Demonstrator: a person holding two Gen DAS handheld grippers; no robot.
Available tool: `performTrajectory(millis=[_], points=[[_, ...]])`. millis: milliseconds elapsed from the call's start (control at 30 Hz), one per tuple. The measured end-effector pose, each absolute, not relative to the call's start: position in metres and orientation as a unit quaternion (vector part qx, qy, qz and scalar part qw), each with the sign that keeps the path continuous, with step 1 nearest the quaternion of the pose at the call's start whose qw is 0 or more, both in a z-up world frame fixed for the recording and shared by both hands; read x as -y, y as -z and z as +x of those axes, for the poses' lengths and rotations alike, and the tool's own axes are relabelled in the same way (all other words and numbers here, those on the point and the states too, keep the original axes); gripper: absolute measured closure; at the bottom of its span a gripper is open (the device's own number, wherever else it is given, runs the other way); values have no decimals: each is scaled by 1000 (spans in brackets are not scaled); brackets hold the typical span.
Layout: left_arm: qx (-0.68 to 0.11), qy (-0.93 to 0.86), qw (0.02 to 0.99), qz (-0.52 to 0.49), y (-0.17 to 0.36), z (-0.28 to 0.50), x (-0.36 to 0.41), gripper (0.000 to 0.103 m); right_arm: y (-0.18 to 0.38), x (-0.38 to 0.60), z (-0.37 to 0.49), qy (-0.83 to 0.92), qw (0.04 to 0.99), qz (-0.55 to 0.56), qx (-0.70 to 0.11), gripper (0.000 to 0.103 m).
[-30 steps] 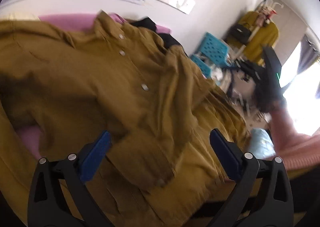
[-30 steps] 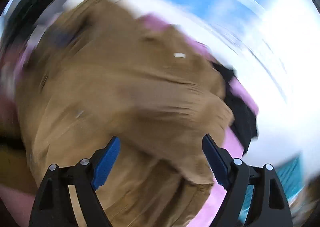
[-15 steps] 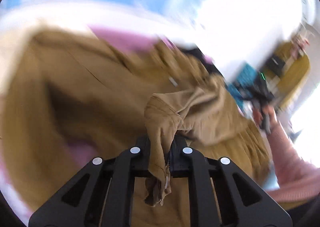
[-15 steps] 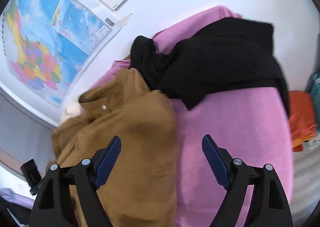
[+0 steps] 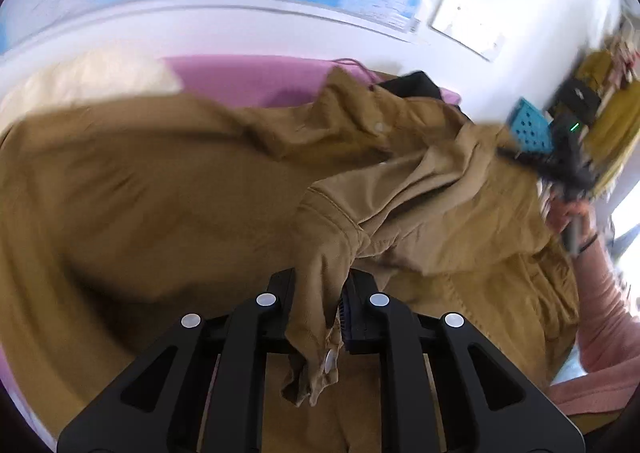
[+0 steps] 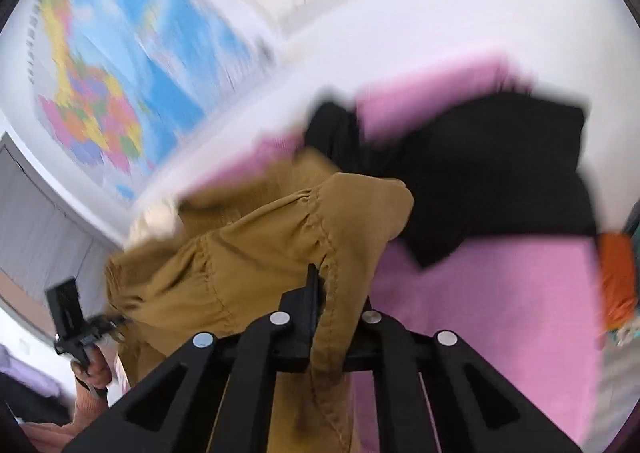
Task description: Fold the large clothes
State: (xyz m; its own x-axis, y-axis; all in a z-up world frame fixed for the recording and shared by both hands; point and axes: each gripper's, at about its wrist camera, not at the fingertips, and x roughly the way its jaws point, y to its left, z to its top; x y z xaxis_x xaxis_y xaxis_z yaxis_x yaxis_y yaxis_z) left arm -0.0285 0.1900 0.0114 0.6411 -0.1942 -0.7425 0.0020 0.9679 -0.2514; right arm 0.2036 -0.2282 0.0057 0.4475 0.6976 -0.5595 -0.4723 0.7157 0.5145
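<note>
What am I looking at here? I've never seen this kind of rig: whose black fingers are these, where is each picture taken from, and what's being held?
There is no robot. A person holds a hand-held gripper in each hand, and a fisheye camera on each one looks forward along its two black fingers, so every picture bulges at the edges.

In the left wrist view, the left gripper is shut on the cuff of a mustard-brown button-up jacket. The jacket lies spread over a pink bed cover. The person's other hand, in a pink sleeve, shows at the right edge.

In the right wrist view, the right gripper is shut on another gathered fold of the same jacket. Beyond it a black garment lies on the pink cover, and a wall map hangs behind.

Both views are motion-blurred.
</note>
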Motion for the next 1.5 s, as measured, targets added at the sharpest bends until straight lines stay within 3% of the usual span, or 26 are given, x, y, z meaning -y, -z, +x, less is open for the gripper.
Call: performTrajectory(millis=[200, 400, 533, 633, 667, 700, 800, 867, 933, 1033, 1100, 1133, 1233, 1300, 1333, 1367, 1400, 1467, 1500], points=[[-424, 110, 892, -112, -11, 31, -157, 88, -60, 270, 179, -261, 909, 113, -304, 99], [-482, 90, 865, -101, 35, 71, -150, 86, -11, 264, 207, -211, 900, 70, -376, 97], [-490, 72, 863, -101, 45, 70, -157, 60, 20, 254, 225, -171, 888, 51, -423, 77], [-481, 81, 866, -107, 38, 58, -166, 20, 16, 258, 219, -168, 892, 64, -415, 64], [-472, 94, 869, -117, 34, 54, -172, 20, 8, 260, 214, -155, 900, 60, -403, 53], [-466, 102, 870, -125, 31, 51, -177, 20, 2, 263, 210, -145, 908, 55, -389, 49], [-453, 112, 874, -136, 23, 44, -188, 27, -23, 263, 189, -131, 930, 40, -340, 47], [-461, 106, 871, -133, 25, 47, -190, 51, -40, 247, 172, -164, 936, 16, -312, 48], [-481, 94, 861, -135, 33, 60, -190, 66, -46, 220, 160, -206, 929, -23, -306, 48], [-486, 74, 860, -139, 35, 76, -189, 80, -36, 163, 151, -263, 907, -97, -315, 51], [-477, 61, 865, -139, 33, 79, -191, 87, -24, 137, 154, -292, 890, -117, -329, 62], [-471, 58, 869, -138, 30, 79, -193, 87, -16, 123, 157, -300, 883, -128, -336, 68], [-473, 49, 870, -130, 30, 80, -195, 86, 12, 98, 174, -302, 866, -144, -371, 68], [-477, 30, 872, -105, 31, 78, -191, 77, 38, 92, 192, -281, 857, -151, -406, 71], [-479, 24, 872, -100, 30, 77, -190, 69, 50, 93, 202, -266, 852, -144, -427, 79], [-478, 21, 872, -99, 29, 75, -188, 64, 57, 95, 208, -258, 848, -135, -444, 81], [-474, 21, 875, -96, 25, 71, -187, 62, 57, 97, 209, -259, 847, -123, -447, 81], [-461, 11, 883, -85, 13, 58, -190, 45, 48, 98, 204, -256, 849, -123, -445, 79], [-452, 5, 889, -74, 7, 52, -190, 43, 39, 97, 195, -262, 853, -131, -432, 75]])
